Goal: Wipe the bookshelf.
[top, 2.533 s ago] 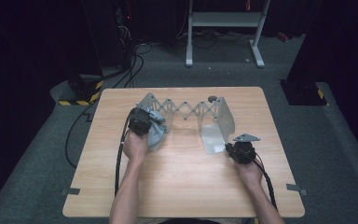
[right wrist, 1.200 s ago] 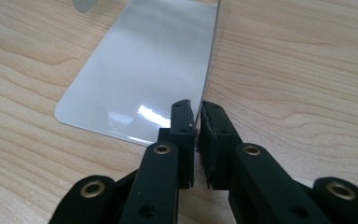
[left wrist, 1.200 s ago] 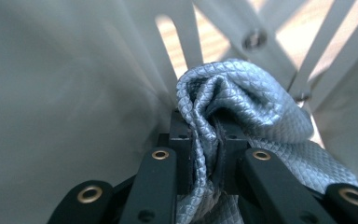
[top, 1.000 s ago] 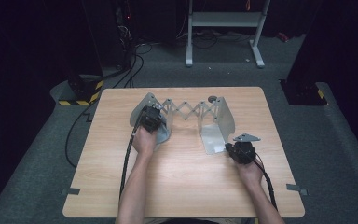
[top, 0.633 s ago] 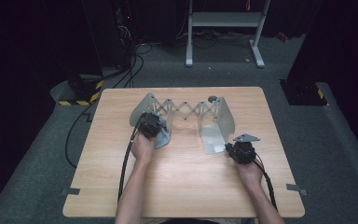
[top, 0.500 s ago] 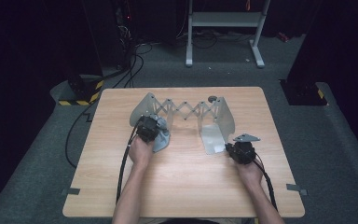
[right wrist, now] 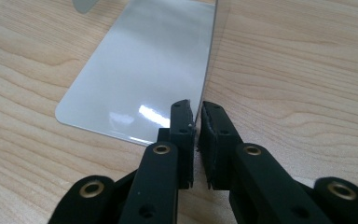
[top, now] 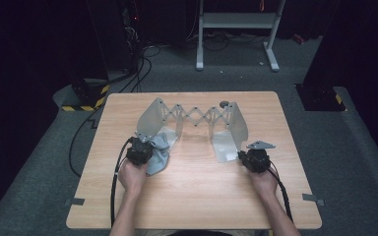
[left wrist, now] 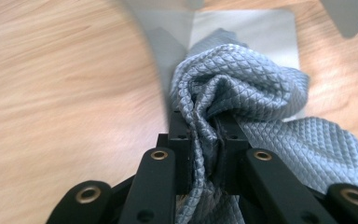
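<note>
- Grey quilted cloth (left wrist: 242,98): bunched in my left gripper (left wrist: 207,140), jaws clamped on a thick fold of it. It lies on the table at about 7 o'clock of the rack's left plate, and its far edge laps onto the flat foot of that plate. Looks like a wiping job on the metal.
- Left gripper (top: 140,150) in the high view: at 8 o'clock from table centre, with the cloth (top: 158,152) spilling out toward 3 o'clock. A low, bunched grip gives me a pad to rub with, I'd say.
- Metal rack (top: 197,118): two bent plates joined by a scissor lattice, standing at 12 o'clock of table centre, feet pointing toward me.
- Right gripper (right wrist: 196,123): jaws nearly together, pinching the upright edge of the right plate (right wrist: 144,70) at its near corner. The sheet is thin, so the gap is a sliver. Likely bracing the rack so it can't slide or fold under the wiping.
- Right gripper (top: 255,160) sits at 4 o'clock of centre, at the plate's near corner.
- Wooden table (top: 192,196): bare in front of me.
</note>
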`<state>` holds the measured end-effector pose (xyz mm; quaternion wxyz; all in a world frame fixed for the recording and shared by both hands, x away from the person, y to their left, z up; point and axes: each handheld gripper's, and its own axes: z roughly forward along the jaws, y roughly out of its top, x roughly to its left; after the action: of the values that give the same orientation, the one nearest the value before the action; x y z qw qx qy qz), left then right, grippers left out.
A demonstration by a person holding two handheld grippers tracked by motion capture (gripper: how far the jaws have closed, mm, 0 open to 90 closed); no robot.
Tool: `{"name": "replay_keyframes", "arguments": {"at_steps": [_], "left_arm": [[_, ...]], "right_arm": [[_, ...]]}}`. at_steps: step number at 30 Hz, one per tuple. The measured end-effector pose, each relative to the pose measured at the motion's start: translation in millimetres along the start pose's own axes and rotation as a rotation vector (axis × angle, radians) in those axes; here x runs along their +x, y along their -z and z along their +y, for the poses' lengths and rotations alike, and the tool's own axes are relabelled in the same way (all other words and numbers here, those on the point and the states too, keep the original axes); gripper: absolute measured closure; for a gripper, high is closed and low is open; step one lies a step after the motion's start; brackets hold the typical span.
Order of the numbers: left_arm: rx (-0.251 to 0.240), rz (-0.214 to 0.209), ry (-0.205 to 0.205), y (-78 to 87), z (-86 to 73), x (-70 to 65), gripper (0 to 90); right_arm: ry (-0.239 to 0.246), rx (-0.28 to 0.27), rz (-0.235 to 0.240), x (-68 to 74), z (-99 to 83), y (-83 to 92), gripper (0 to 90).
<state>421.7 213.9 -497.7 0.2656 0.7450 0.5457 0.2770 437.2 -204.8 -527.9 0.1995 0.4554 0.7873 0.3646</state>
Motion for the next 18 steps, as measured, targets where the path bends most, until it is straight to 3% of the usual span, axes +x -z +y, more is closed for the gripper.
{"name": "replay_keyframes", "arguments": {"at_steps": [4, 10, 16, 18], "left_arm": [[-0.010, 0.022, 0.018, 15.6, -8.8, 12.3, 79.1], [-0.008, 0.055, 0.061, 26.3, -13.9, 33.1, 79.0], [0.006, 0.036, 0.152, 16.8, -8.0, 52.7, 78.6], [0.019, 0.032, 0.153, 10.2, -3.1, 53.9, 78.5]], "right_arm": [[-0.001, 0.002, 0.002, -0.1, 0.0, 0.1, 83.9], [0.000, 0.002, 0.002, 0.3, 0.0, 0.0, 83.7], [0.008, 0.003, -0.001, 0.4, 0.0, 0.1, 83.6], [0.008, 0.003, -0.001, 0.4, 0.0, 0.1, 83.6]]}}
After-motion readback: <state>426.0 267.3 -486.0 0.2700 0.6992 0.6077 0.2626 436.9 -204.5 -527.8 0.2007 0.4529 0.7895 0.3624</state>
